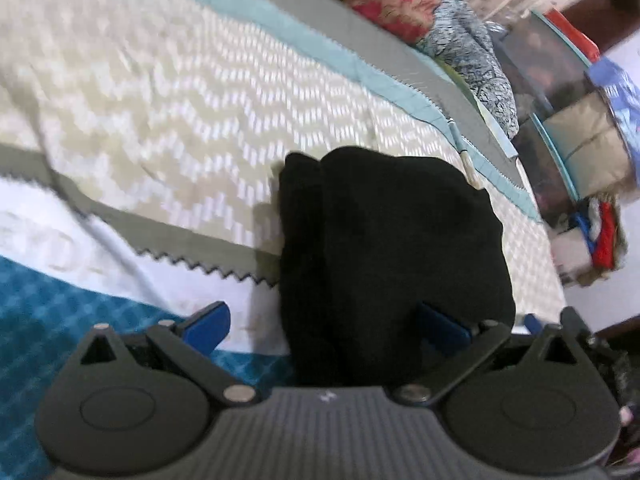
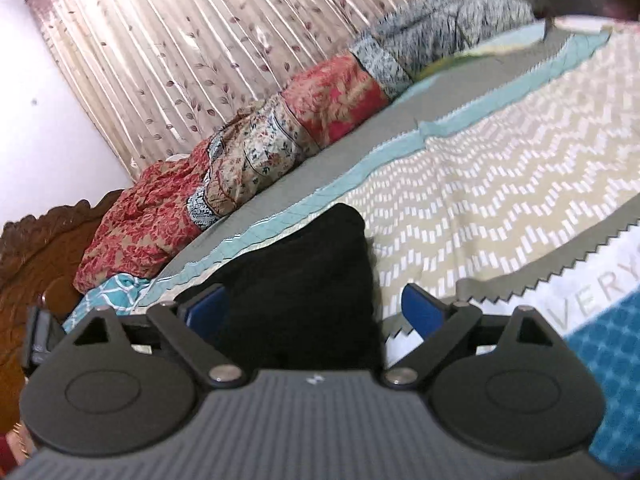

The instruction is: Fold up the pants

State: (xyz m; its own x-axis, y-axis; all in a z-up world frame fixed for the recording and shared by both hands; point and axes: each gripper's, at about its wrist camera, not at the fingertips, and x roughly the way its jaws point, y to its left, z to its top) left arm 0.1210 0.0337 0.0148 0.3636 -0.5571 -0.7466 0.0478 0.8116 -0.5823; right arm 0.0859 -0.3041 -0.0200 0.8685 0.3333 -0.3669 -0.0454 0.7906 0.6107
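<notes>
Nearest in the left wrist view, the left tool [image 1: 320, 320] is seen with its blue fingers [image 1: 208, 320] spread wide, and the black pants [image 1: 384, 248] are bunched up right between them. The fingers stand apart, so nothing looks pinched there; whether cloth is touched by the right-hand finger can't be told.

Same story in the right wrist view: the right tool [image 2: 316, 308] is spread too, with the pants [image 2: 296, 292] draped in the gap and running under the body of the tool.

So the pants are lying as a dark lump on the bedspread [image 1: 180, 112], on the zigzag-patterned part. Judging from that, the step in hand looks like getting a grip on an edge before a fold is made. Next, both tools would probably need to be pressed shut on the fabric's near edge, evenly.

Further back, a row of patterned cushions [image 2: 248, 152] is lined up along the curtain [image 2: 180, 40].
</notes>
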